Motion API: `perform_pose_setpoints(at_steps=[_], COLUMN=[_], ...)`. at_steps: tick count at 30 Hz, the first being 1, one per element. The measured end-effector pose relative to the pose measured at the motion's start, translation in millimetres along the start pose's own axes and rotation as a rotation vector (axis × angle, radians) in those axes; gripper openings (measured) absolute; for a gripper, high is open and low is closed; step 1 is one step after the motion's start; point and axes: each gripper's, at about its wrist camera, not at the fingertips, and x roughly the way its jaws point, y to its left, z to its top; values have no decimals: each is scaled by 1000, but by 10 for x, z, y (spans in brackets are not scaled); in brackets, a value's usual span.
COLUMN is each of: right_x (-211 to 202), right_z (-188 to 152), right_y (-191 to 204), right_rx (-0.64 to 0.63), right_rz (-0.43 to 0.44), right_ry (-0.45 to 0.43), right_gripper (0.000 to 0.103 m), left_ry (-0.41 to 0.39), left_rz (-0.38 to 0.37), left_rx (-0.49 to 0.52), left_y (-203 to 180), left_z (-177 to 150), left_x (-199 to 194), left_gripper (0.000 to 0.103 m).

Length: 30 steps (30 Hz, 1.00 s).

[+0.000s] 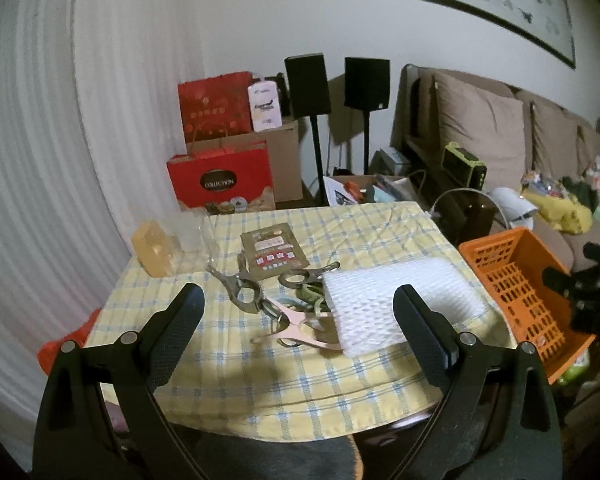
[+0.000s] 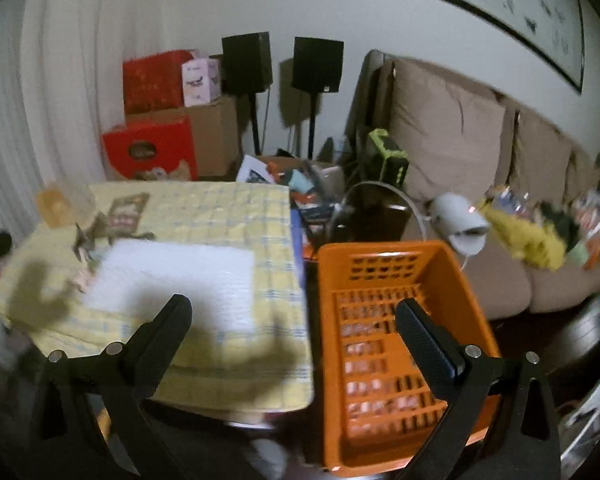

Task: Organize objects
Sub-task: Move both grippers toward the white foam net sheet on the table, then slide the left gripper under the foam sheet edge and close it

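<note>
Both your grippers, left (image 1: 298, 300) & right (image 2: 294, 312), have fingers spread wide, nothing held. Scissors (image 1: 240, 286), clips (image 1: 296, 326), packet (image 1: 275, 255) & foam (image 1: 392, 300) sit mid-desk; basket (image 2: 380, 252) waits empty off the desk's right edge, prob. to receive them.

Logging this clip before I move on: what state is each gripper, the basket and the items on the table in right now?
left gripper: open, holding nothing, above the table's near edge.
right gripper: open, holding nothing, over the basket's left rim.
orange basket: upright beside the table, seems empty.
white foam sheet: lying flat on the cloth.
scissors pile: loose, overlapping, beside the foam.
brown packet: lying flat.
</note>
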Motion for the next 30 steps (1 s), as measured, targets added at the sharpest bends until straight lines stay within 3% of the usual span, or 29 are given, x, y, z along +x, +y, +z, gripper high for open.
perform_pose_setpoints(at_steps=[7, 11, 14, 15, 20, 30], right_x=[-29, 18, 40, 47, 141, 368], right_z=[-58, -73, -81, -86, -128, -228], right_y=[-64, -120, -192, -220, -432, -358], right_rx=[47, 75, 102, 109, 178, 209], right_rz=[97, 106, 112, 114, 119, 160], right_ry=[-7, 12, 18, 19, 41, 105], right_gripper=[102, 102, 102, 102, 102, 102], left_ry=[26, 30, 72, 119, 185, 238], left_rz=[-5, -4, 1, 0, -68, -138], left_rx=[-27, -39, -65, -85, -179, -177], left_y=[22, 49, 85, 113, 214, 203], left_z=[-23, -20, -9, 2, -26, -160], left_x=[54, 64, 133, 197, 308, 490], left_gripper=[95, 95, 95, 95, 95, 93])
